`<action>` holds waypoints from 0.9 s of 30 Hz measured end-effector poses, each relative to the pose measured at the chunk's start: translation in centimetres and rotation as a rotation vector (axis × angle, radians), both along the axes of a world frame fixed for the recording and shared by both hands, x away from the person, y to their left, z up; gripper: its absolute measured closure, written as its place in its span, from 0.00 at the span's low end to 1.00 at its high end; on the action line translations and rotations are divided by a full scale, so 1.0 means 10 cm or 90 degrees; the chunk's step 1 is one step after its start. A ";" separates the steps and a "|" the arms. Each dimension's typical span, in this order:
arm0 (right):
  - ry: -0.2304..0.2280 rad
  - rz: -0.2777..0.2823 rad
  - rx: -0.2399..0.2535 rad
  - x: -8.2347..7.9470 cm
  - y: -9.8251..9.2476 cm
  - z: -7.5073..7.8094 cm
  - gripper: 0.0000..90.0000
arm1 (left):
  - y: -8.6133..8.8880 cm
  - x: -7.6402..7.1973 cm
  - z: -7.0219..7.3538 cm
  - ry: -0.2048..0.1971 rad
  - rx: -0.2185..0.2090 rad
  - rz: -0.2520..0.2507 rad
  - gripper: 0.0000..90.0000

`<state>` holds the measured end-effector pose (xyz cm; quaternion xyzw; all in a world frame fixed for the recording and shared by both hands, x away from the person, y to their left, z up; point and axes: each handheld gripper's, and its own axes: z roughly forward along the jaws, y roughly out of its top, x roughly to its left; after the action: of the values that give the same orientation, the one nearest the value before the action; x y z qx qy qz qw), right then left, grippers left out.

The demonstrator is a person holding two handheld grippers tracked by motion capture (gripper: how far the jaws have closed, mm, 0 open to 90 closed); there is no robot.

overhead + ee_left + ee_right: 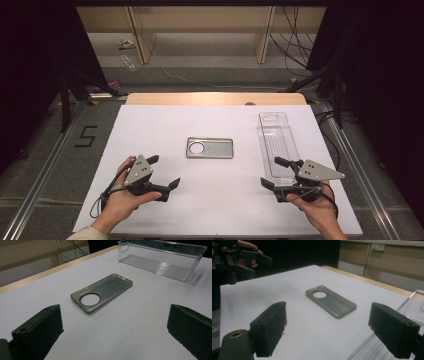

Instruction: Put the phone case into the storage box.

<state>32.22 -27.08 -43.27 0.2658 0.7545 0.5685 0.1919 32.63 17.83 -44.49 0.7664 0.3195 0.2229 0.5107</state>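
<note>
We see a smoky translucent phone case [210, 148] lying flat mid-table, camera hole toward our left. Left gripper [165, 172] and right gripper [274, 172] hover with jaws spread, empty (the right beside a clear plastic tray [277, 142]).

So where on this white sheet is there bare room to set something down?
Bare: left of the phone case to the white sheet's edge, and the strip between both grippers. Tighter on the right, where the right gripper is close by the clear tray.
</note>
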 end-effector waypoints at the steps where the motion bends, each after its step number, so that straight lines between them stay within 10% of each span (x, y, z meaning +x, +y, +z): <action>1: 0.000 0.000 0.000 0.00 0.00 0.00 0.18 | 0.00 0.00 0.00 -0.002 0.000 0.001 0.00; 16: -0.012 -0.029 -0.021 0.10 0.34 0.11 0.19 | 0.01 0.01 0.01 -0.003 -0.005 0.004 0.00; 27: 0.027 -0.115 -0.069 0.54 0.98 0.16 0.60 | 0.04 0.02 0.02 -0.003 -0.012 0.006 0.00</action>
<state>37.60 -17.30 -41.69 0.3340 0.7612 0.5014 0.2401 32.85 18.22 -44.33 0.7596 0.3240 0.2244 0.5174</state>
